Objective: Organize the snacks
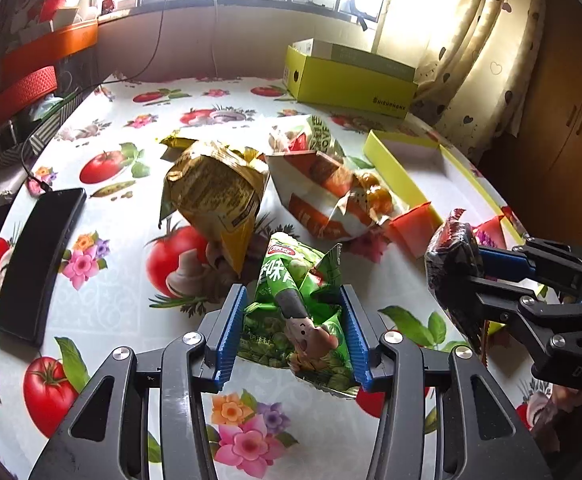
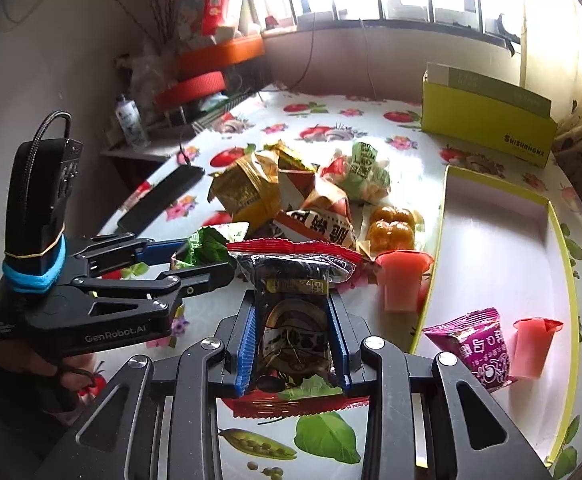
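Observation:
My left gripper (image 1: 293, 300) is shut on a green snack packet (image 1: 295, 312) and holds it above the table. My right gripper (image 2: 293, 312) is shut on a dark packet with red ends (image 2: 291, 320), which also shows in the left wrist view (image 1: 453, 268). A yellow-rimmed shallow tray (image 2: 495, 248) lies to the right, holding a purple packet (image 2: 471, 348) and a pink jelly cup (image 2: 531, 348). On the table lie a gold packet (image 1: 215, 192), an orange-white packet (image 1: 323, 196), a green-white packet (image 2: 365, 176) and orange pastries (image 2: 391, 224).
A black phone (image 1: 37, 260) lies at the table's left edge. A yellow-green box (image 1: 347, 76) stands at the back right. Another pink jelly cup (image 2: 403, 280) stands beside the tray. Shelves with clutter are at the left, curtains at the right.

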A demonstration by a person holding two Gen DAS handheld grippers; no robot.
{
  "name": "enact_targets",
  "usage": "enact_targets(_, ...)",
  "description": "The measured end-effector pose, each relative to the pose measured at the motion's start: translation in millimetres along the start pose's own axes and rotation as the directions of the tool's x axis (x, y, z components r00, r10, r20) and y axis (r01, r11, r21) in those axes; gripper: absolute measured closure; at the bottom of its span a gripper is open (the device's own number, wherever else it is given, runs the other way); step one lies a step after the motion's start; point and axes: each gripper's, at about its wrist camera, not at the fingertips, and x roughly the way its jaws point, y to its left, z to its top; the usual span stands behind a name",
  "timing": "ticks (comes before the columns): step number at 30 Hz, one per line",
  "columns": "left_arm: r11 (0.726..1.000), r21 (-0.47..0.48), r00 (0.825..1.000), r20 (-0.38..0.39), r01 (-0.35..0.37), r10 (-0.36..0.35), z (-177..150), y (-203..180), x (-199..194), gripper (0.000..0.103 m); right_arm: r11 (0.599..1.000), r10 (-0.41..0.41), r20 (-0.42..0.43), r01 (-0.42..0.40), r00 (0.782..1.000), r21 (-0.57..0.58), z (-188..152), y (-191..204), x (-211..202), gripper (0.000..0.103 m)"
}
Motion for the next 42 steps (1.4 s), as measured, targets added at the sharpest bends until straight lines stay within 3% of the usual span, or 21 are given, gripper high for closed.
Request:
enact_targets(19, 0.998, 0.066, 0.998, 0.064, 0.005, -0.009, 17.3, -38.1, -25.8, 0.056, 0.994, -0.075, 0.109, 0.066, 0.991, 0.082, -7.8, -29.9, -57.1, 0.073)
enact_targets(31, 0.989, 0.127, 0.995, 0.055, 0.081, -0.089, 26.0, -73.9, -22.2, 0.056, 0.98, -0.148, 0.119, 0.13, 0.982, 0.15, -22.9, -59.2, -80.1, 0.073)
enact_targets(42, 0.963, 0.203, 0.984, 0.007, 0.175, -0.181, 30.1, -115.9, -8.9, 0.056, 0.957, -0.221, 0.103, 0.195, 0.97, 0.216, -38.4, -90.0, -95.6, 0.073)
